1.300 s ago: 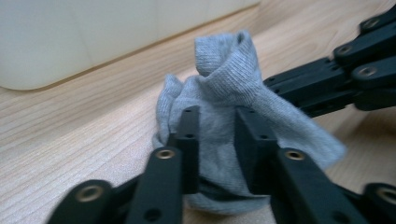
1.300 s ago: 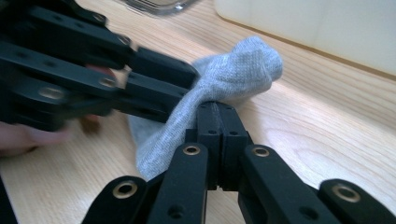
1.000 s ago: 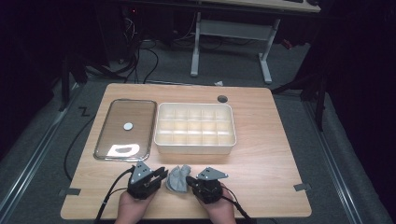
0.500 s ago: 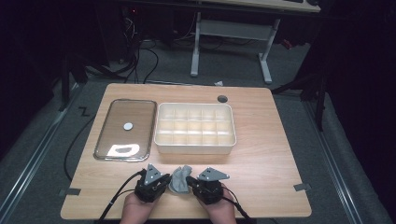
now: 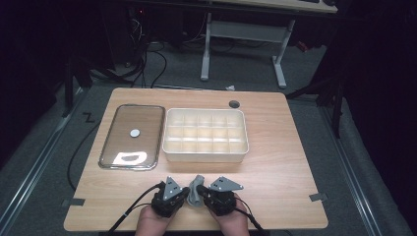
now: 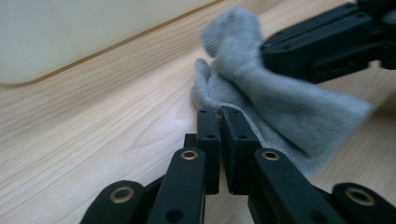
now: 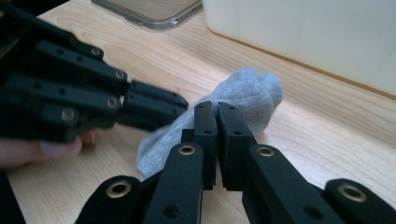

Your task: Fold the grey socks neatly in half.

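Observation:
A grey sock (image 5: pixel 195 191) lies bunched on the wooden table near its front edge, between my two grippers. My left gripper (image 5: pixel 186 196) comes at it from the left. Its jaws have just been closing, and in the left gripper view they (image 6: pixel 218 113) pinch the sock's (image 6: pixel 280 102) near edge. My right gripper (image 5: pixel 202 196) holds the sock from the right. In the right gripper view its jaws (image 7: pixel 217 109) are shut on the sock's (image 7: pixel 254 93) fabric, with the left gripper (image 7: pixel 180 105) close by on the left. The right gripper (image 6: pixel 322 46) also appears in the left gripper view, clamped on the sock's far end.
A white box (image 5: pixel 205 153) divided into several compartments stands just behind the grippers. A clear flat lid (image 5: pixel 132 135) lies to its left. A round cable hole (image 5: pixel 234 103) sits near the table's back edge. Bare wood stretches to the right.
My left gripper has moved right, up to the sock, and its jaws have closed on the sock's edge. The sock now stands more bunched. The right gripper has kept still.

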{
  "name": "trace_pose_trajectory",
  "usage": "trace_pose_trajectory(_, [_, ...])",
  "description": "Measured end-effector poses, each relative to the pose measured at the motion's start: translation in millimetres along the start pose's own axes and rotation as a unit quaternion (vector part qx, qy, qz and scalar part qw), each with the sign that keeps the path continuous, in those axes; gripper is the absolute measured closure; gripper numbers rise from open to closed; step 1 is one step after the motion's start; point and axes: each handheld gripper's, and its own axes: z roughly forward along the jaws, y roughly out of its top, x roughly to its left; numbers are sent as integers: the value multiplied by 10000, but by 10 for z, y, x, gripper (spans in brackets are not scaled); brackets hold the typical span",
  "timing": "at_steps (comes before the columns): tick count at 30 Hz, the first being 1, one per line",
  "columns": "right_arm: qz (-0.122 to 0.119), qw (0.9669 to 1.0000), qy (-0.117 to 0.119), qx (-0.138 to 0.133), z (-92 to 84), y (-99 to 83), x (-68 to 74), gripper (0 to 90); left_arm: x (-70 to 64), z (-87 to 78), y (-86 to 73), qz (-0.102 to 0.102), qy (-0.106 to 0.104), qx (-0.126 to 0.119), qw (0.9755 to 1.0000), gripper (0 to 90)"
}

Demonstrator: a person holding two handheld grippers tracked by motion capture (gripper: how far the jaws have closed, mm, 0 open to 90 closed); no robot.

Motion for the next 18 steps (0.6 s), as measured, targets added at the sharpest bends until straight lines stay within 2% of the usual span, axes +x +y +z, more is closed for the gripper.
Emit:
trace_pose_trajectory(6, [81,9999,-68,-8,-26,-7,-57,878,-110,43,21,126,-168,4,9998,877])
trace_pose_trajectory(13, [76,9999,-65,-11,-37,-15,-53,882,-135,53,16,210,-268,33,9994,880])
trace_pose_trajectory(18, [-55,9999,-33,124,10,-48,-28,900,-92,0,-11,330,-166,121,9992,833])
